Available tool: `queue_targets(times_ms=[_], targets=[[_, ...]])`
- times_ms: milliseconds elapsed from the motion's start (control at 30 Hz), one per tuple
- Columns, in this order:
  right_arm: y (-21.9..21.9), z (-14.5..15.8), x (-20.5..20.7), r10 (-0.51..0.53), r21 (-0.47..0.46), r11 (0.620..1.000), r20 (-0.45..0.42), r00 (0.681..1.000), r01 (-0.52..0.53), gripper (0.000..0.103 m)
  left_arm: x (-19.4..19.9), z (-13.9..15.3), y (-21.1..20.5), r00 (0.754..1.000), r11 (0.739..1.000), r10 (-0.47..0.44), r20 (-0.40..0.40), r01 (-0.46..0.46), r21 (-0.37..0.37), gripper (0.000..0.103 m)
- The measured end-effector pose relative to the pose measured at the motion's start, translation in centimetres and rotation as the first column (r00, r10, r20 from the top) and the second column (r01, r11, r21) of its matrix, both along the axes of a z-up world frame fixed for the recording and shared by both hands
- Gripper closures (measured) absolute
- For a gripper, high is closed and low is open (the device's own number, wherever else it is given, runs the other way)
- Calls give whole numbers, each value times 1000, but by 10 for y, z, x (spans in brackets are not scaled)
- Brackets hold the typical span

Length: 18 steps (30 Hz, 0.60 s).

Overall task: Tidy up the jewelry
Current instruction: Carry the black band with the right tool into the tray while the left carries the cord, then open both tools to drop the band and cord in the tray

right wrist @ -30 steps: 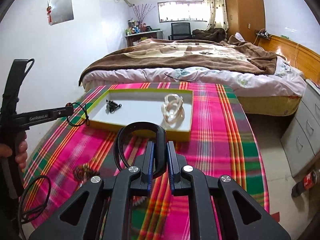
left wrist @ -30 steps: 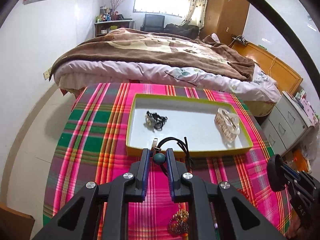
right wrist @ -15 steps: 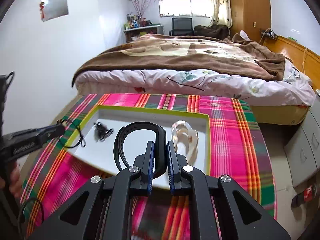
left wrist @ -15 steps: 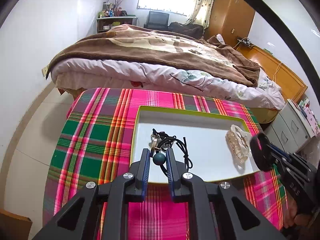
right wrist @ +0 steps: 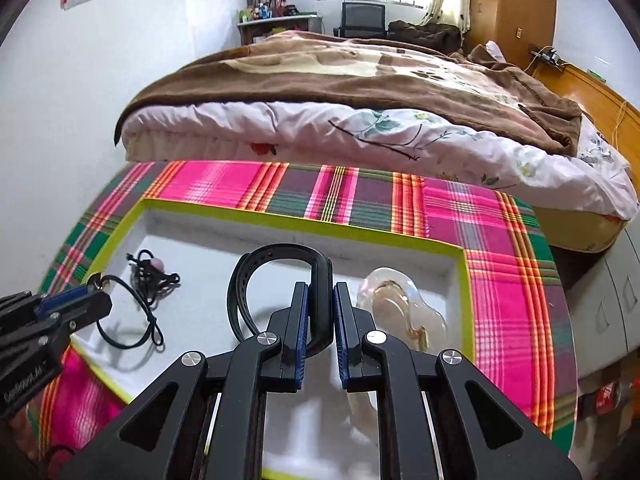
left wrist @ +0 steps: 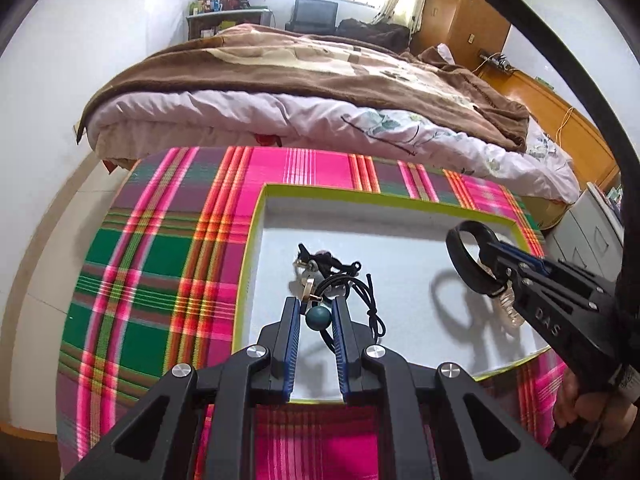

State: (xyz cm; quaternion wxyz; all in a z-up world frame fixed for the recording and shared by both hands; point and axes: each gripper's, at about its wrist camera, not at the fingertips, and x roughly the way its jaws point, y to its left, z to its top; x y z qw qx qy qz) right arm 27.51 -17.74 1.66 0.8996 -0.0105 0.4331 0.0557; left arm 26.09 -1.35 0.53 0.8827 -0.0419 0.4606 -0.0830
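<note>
The left gripper (left wrist: 316,305) was clamped on a black cord necklace (left wrist: 362,292) at its teal bead (left wrist: 318,317), above the left half of the yellow-rimmed tray (left wrist: 256,220) on the plaid-covered desk (left wrist: 140,264). A dark tangled piece (right wrist: 150,274) lay on the tray floor just beyond it. The right gripper (right wrist: 321,294) had its fingers (right wrist: 301,320) closed on a black band (right wrist: 280,256), held over the tray's middle. A clear hair claw (right wrist: 400,308) lay in the tray's right part, beside that gripper.
</note>
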Motion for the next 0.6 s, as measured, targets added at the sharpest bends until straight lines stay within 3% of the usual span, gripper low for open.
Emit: queue_targets(times_ms=[600], targets=[[11,-15,17,-4,-63,998,-31,999,2,90,12,-21,0,999,999,24,-46,-22,32,86]])
